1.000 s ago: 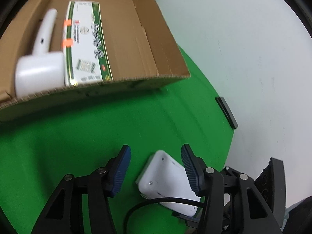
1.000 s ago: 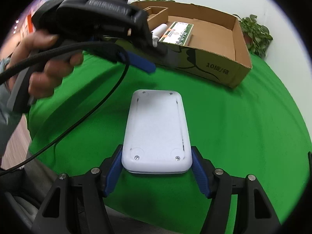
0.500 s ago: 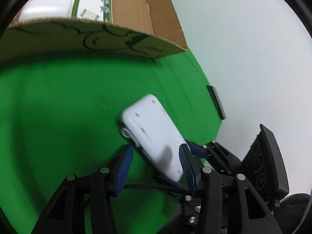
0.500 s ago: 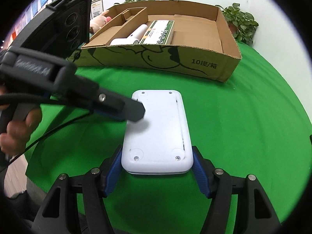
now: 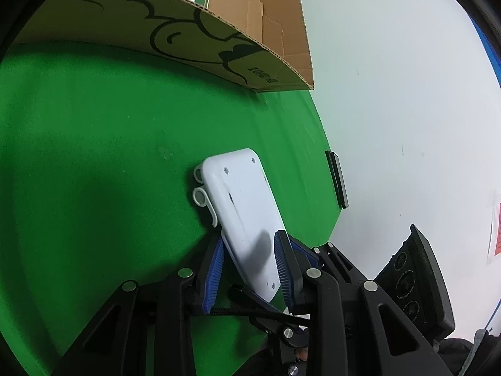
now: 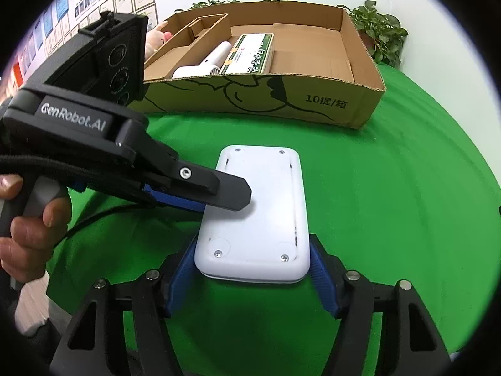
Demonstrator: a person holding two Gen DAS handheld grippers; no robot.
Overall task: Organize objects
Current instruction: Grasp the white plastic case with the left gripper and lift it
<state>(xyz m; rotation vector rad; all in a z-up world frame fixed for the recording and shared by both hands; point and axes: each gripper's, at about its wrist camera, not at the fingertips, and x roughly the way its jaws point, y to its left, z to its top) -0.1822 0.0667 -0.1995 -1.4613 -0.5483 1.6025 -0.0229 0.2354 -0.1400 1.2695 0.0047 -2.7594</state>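
A green-covered bench (image 6: 391, 188) carries an open corrugated cardboard box (image 6: 313, 100), and inside it a white hair-dryer-shaped appliance (image 6: 206, 62) lies just beside a green-and-white printed carton (image 6: 253, 53). In front of the box, a smooth white rounded-rectangle plastic device (image 6: 263, 206) with corner screws is clenched at its near end by the right claw (image 6: 252, 279). The left claw (image 5: 249, 269) straddles its side edge, fingers above and below; whether they press it I cannot tell.
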